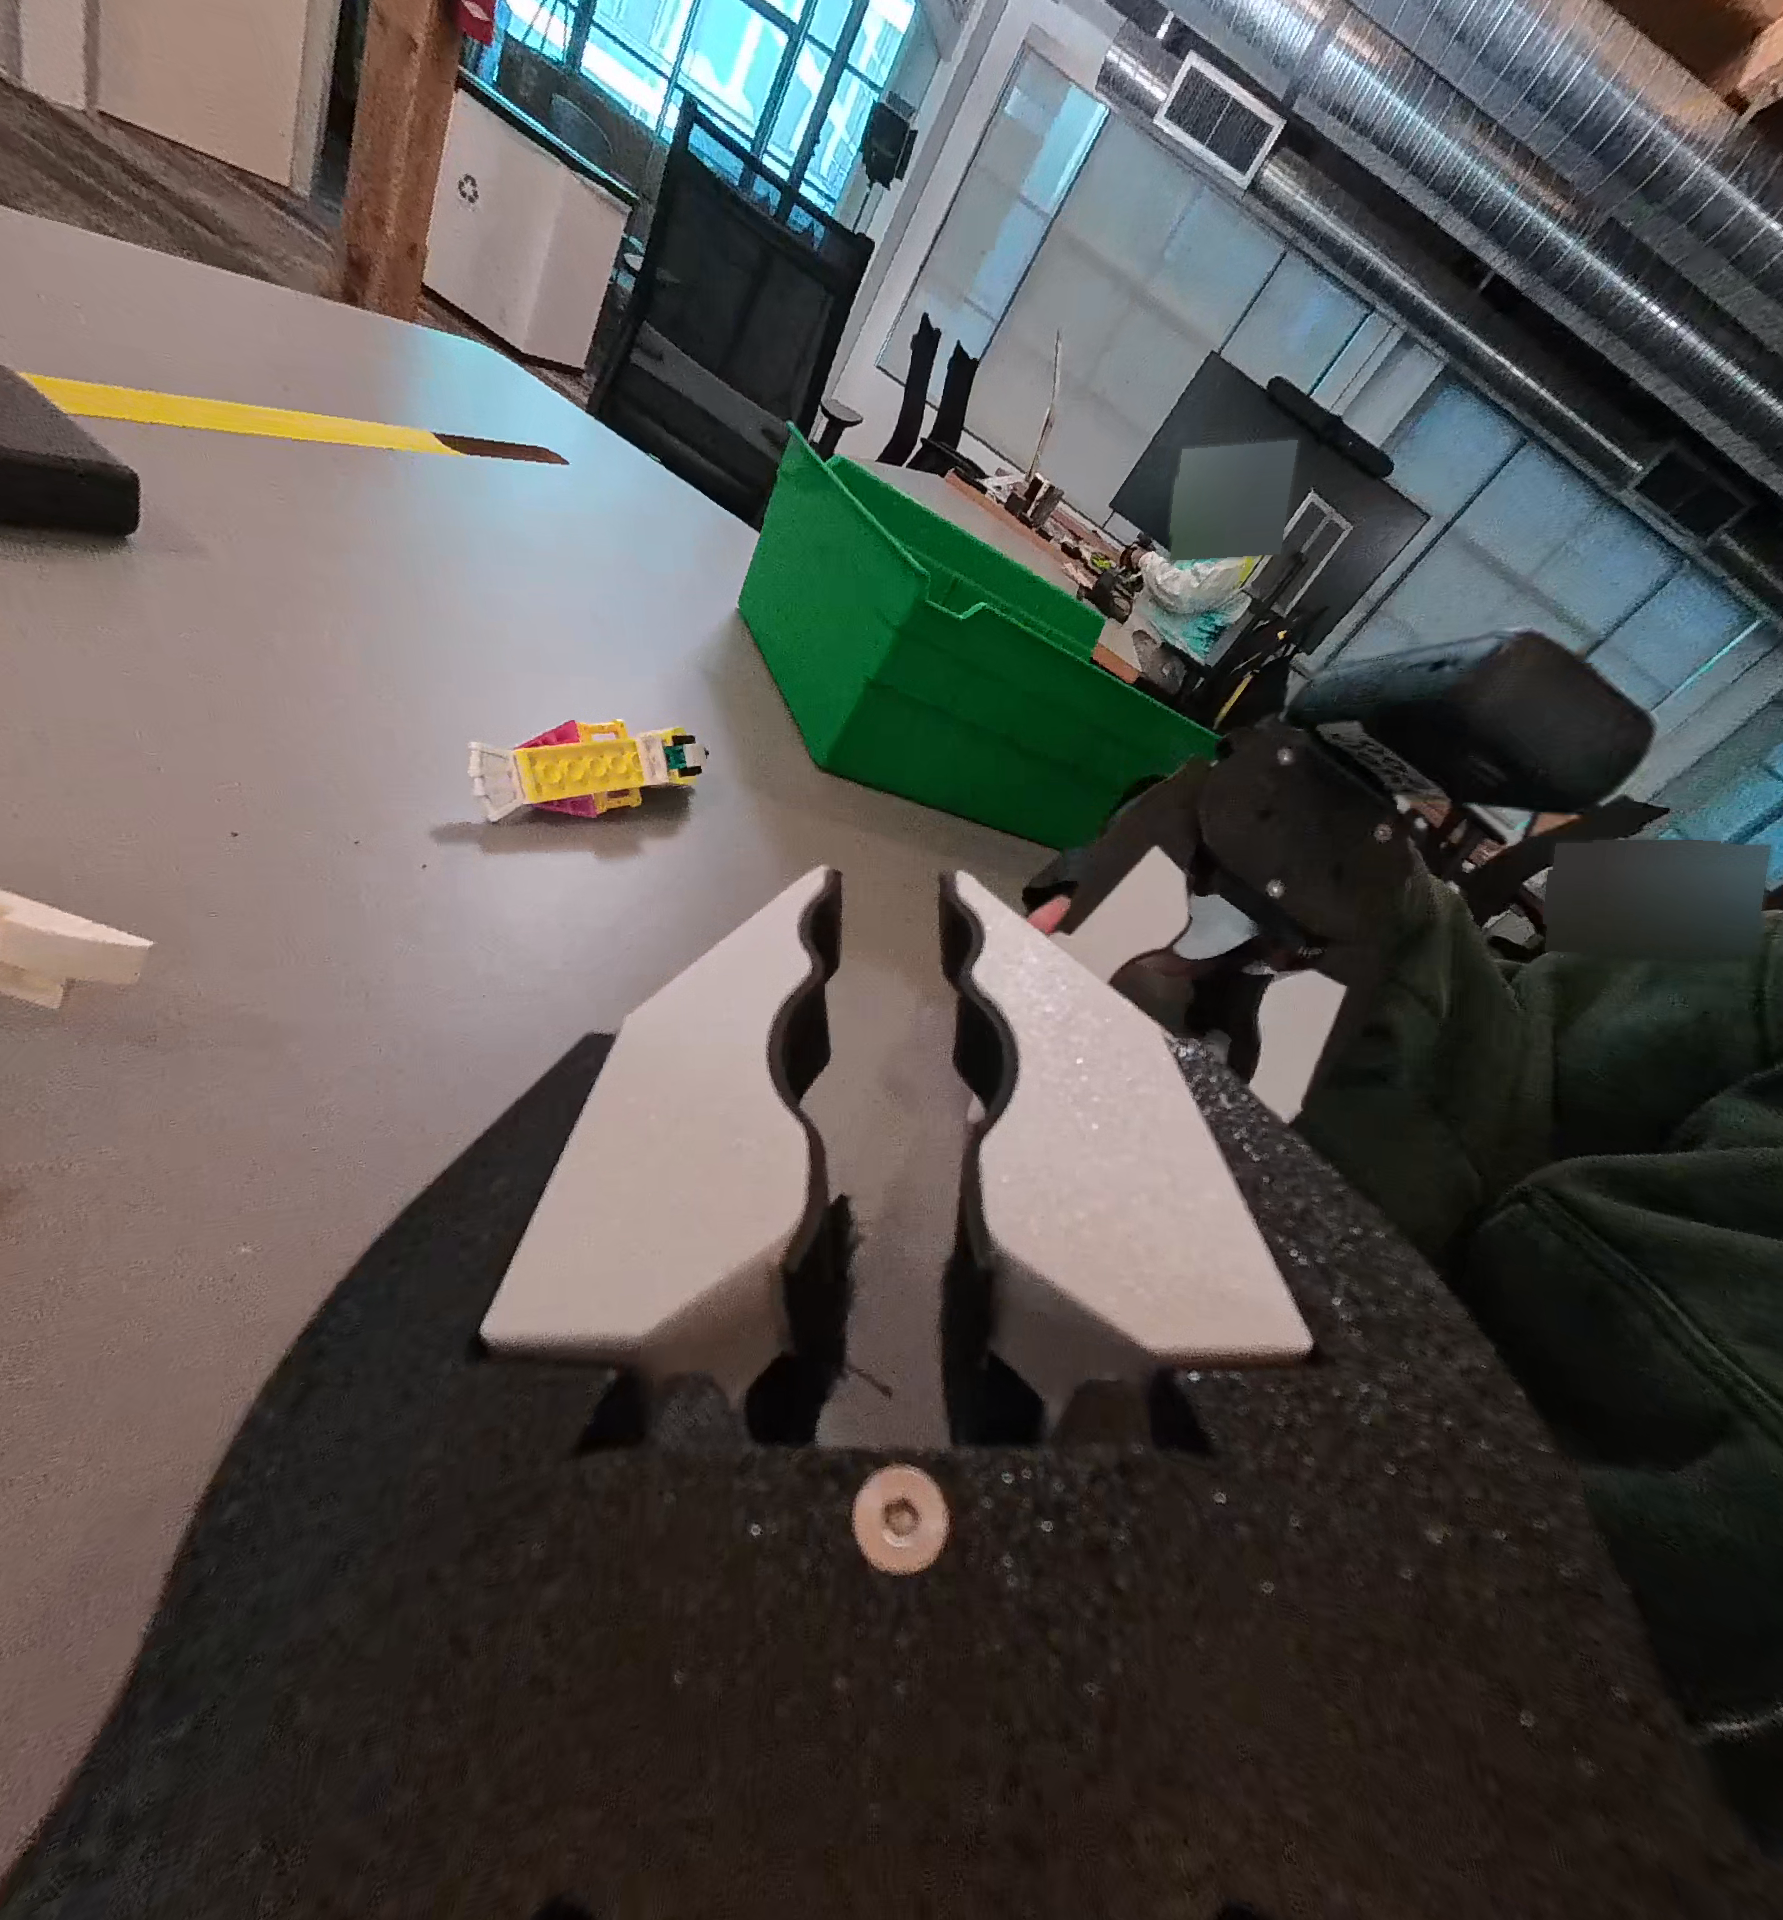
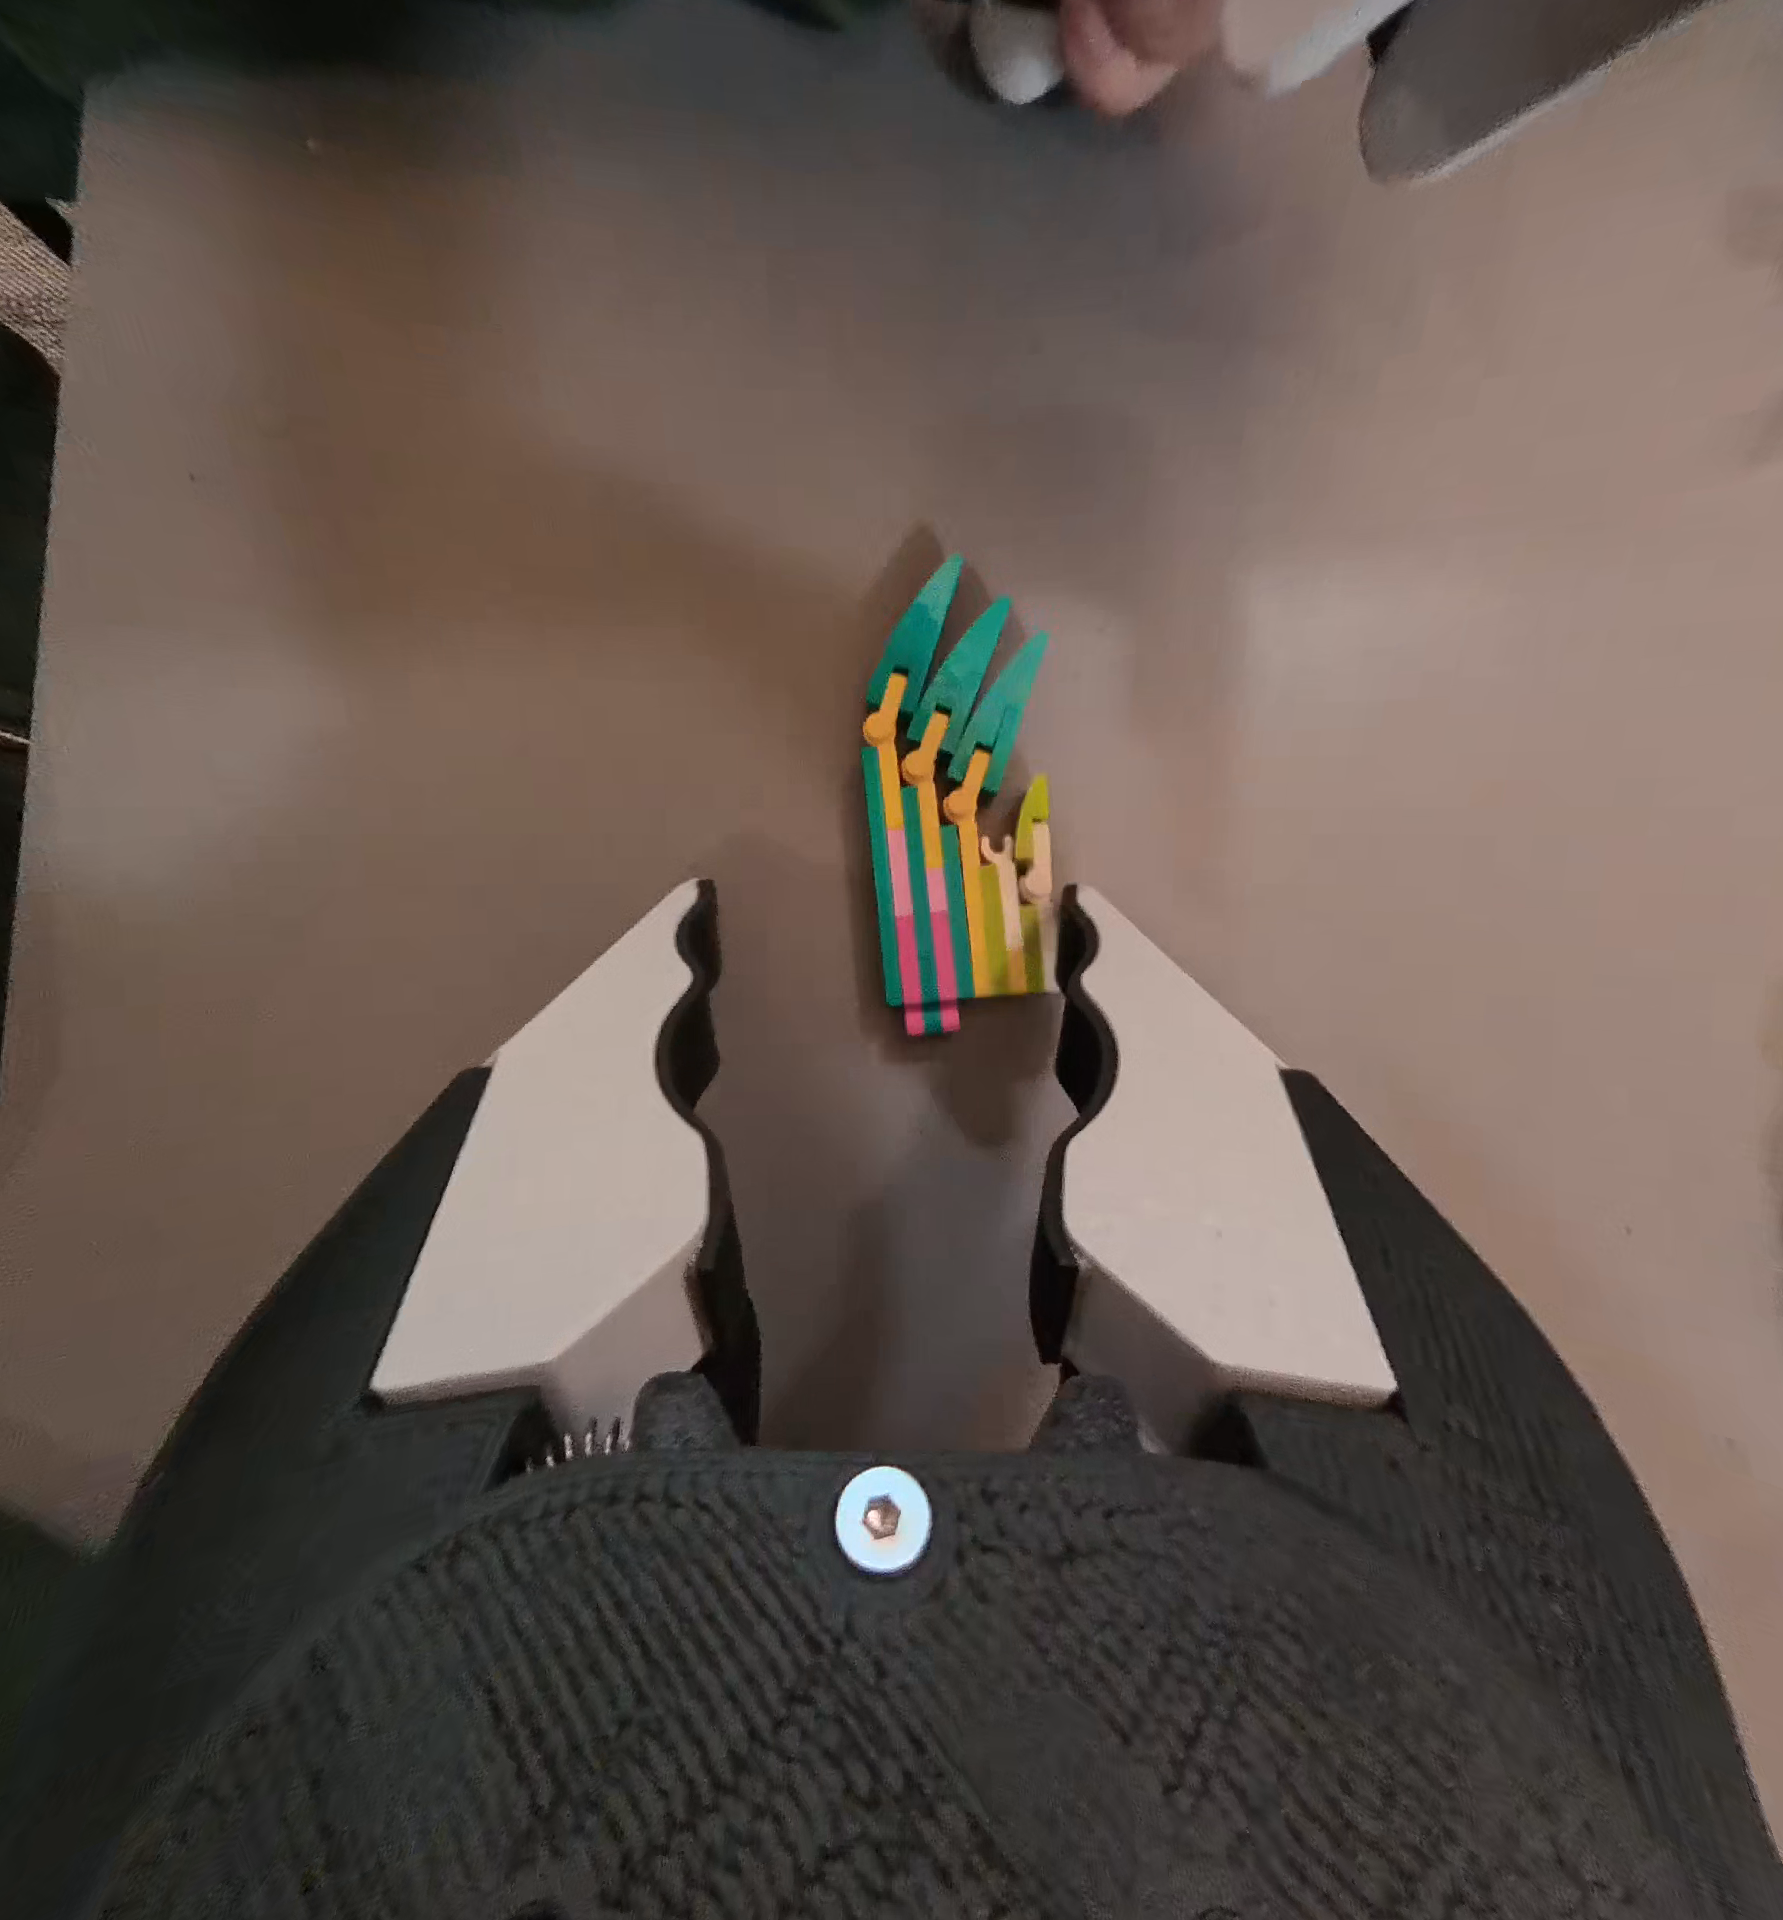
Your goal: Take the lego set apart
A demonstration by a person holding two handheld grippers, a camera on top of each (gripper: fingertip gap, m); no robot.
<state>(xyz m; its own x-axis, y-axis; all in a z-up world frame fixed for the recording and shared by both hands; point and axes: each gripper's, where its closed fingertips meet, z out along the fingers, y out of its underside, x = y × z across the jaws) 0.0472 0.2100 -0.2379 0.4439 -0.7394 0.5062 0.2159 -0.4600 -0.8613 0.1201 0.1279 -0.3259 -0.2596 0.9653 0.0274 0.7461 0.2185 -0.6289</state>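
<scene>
A lego body (image 1: 586, 774) of yellow, pink and white bricks lies on the grey table (image 1: 295, 644), ahead and left of my left gripper (image 1: 892, 883). That gripper is empty, its jaws a narrow gap apart above the table. A loose white lego piece (image 1: 25, 940) lies at the far left edge. In the right wrist view, a flat wing piece (image 2: 954, 831) of teal, orange, pink and lime strips lies on the table. My right gripper (image 2: 885, 899) is wide open around its near end, and the right fingertip (image 2: 1079, 925) is close beside it.
A green bin (image 1: 928, 675) stands on the table ahead right. The right gripper's black body (image 1: 1302, 831) and a green sleeve (image 1: 1593, 1143) fill the right side. A black pad (image 1: 14, 457) and yellow tape (image 1: 243, 421) lie far left. A hand (image 2: 1115, 52) shows at the top edge. My right tips are about 20 cm from the loose white lego piece (image 1: 25, 940), my left tips only 12 cm.
</scene>
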